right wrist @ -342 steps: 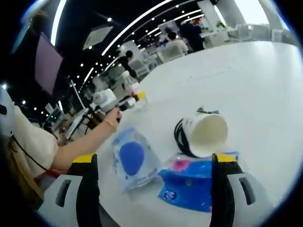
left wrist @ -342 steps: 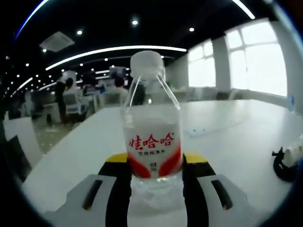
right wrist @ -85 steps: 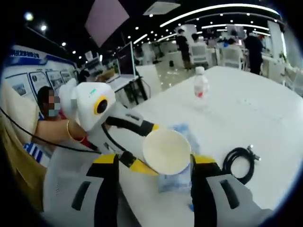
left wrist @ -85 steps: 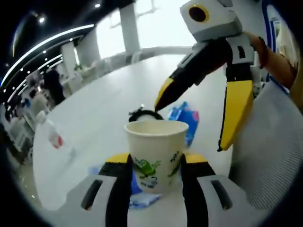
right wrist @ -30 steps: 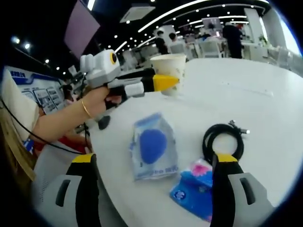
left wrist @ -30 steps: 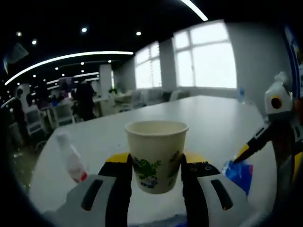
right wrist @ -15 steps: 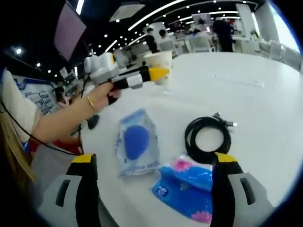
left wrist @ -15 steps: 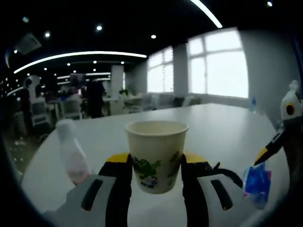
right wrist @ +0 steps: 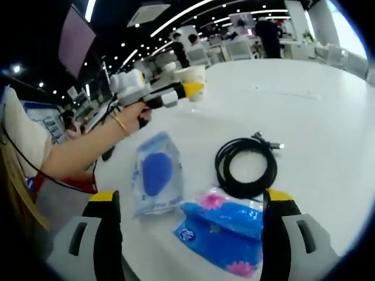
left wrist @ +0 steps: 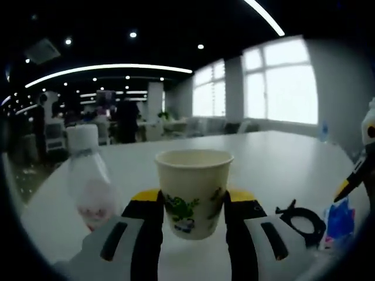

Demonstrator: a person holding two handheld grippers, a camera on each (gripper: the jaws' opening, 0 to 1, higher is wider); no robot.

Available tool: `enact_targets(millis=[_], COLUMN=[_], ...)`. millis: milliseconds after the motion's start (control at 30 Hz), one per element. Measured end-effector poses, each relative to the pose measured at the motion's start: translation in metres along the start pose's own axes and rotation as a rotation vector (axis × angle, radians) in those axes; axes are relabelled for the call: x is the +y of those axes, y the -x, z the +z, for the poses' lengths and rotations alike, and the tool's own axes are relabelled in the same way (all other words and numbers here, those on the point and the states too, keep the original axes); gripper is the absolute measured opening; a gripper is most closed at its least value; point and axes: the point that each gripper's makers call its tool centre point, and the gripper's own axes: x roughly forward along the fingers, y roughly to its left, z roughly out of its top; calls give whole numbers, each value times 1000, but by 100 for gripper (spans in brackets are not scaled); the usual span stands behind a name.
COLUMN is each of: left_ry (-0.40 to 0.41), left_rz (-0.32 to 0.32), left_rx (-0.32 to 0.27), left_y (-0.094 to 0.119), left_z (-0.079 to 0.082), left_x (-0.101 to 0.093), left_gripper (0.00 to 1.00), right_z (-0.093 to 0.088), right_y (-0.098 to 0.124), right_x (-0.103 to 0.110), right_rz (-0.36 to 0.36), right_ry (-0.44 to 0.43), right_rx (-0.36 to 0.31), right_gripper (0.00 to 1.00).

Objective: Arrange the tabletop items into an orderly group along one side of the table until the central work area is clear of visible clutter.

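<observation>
— Two views, and they split the table between them. What does the left gripper view give?

— The left gripper (left wrist: 193, 205) with its jaws clamped on a paper cup (left wrist: 193, 192), upright, white with a green print, one jaw against each side. Left of it, close by, stands a clear bottle (left wrist: 87, 175) with a white cap and a red label. Low on the right lie a black cable (left wrist: 300, 218) and, beside it, the edge of a blue pack (left wrist: 338, 218). A yellow tip of the other gripper comes in at the right edge.

— And the right gripper view?

— There the table (right wrist: 328, 111) is seen from the other side. The right gripper (right wrist: 190, 231) has its jaws wide apart, holding nothing and touching nothing. Between them, near the camera, lies the blue pack (right wrist: 225, 231), flowered in pink. Left of it is a clear pouch (right wrist: 155, 172) with a blue oval inside. Beyond the pack the cable (right wrist: 246, 167) lies coiled, its plug end pointing away to the right, and its near loop seems to touch the pack.

— Does the cup show there too?

— Yes, far back: the cup (right wrist: 193, 81) sits in the left gripper (right wrist: 176, 92), held by a hand (right wrist: 136, 114) with a bracelet on the wrist. Whether the cup rests on the table or hangs just above it I cannot tell. It is well apart from the pouch, the cable and the pack.

— The pouch?

— That one is plain in the right gripper view alone.
</observation>
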Motion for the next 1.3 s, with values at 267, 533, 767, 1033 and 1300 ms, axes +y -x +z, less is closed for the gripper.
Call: enact_targets(millis=[267, 533, 767, 1033, 1300], left_ry=[-7, -41, -37, -52, -34], left_rz=[15, 36, 40, 42, 48], left_rx=[18, 52, 80, 128, 155], left_y=[-12, -19, -22, -17, -16], left_z=[-20, -37, -48, -59, -65], left_x=[7, 12, 14, 17, 22], left_gripper=[38, 38, 38, 38, 38], right_z=[2, -1, -3, 6, 4], right_y=[2, 2, 2, 2, 1], right_x=[-7, -13, -15, -13, -12], right_rz=[-25, -36, -43, -47, -46], right_ry=[-8, -19, -27, -27, -16], right_rx=[-14, 0, 9, -21, -9], right_gripper=[99, 97, 97, 96, 96])
